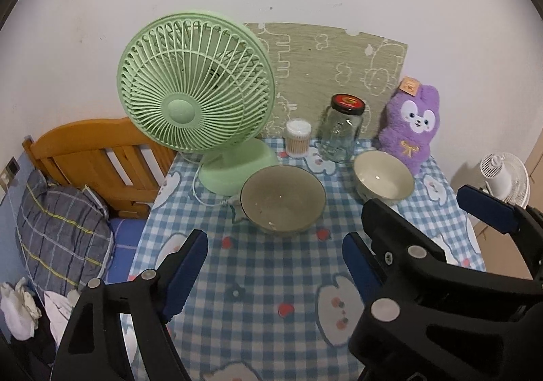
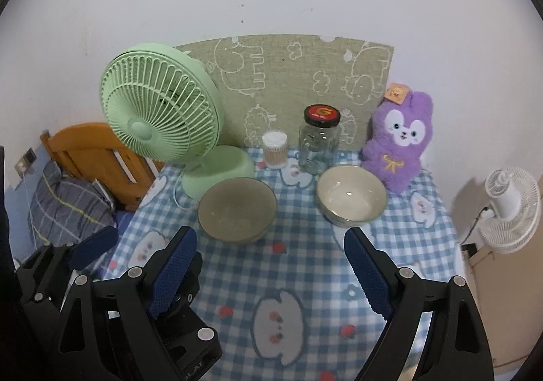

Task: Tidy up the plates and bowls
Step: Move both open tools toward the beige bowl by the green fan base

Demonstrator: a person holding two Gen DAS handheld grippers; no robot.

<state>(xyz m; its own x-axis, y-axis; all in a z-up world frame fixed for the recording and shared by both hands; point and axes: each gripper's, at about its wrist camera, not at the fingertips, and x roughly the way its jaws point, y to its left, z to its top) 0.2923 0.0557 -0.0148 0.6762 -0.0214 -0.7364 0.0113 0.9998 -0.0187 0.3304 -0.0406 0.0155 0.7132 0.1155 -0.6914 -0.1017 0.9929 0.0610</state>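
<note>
A wide grey-green bowl (image 1: pixel 283 199) sits upright on the checked tablecloth, in front of the green fan. It also shows in the right wrist view (image 2: pixel 237 209). A smaller cream bowl (image 1: pixel 383 179) stands to its right, in front of the purple plush; it also shows in the right wrist view (image 2: pixel 351 195). My left gripper (image 1: pixel 275 265) is open and empty, hovering just short of the grey bowl. My right gripper (image 2: pixel 271 265) is open and empty, hovering in front of both bowls. The right gripper's fingers (image 1: pixel 488 207) show at the right of the left wrist view.
A green desk fan (image 1: pixel 197 92) stands at the table's back left, its white cord (image 1: pixel 203 197) trailing beside the grey bowl. A glass jar (image 1: pixel 341 129), a swab tub (image 1: pixel 298 138) and a purple plush (image 1: pixel 409 124) line the back. A bed lies left, a white fan (image 2: pixel 509 207) right.
</note>
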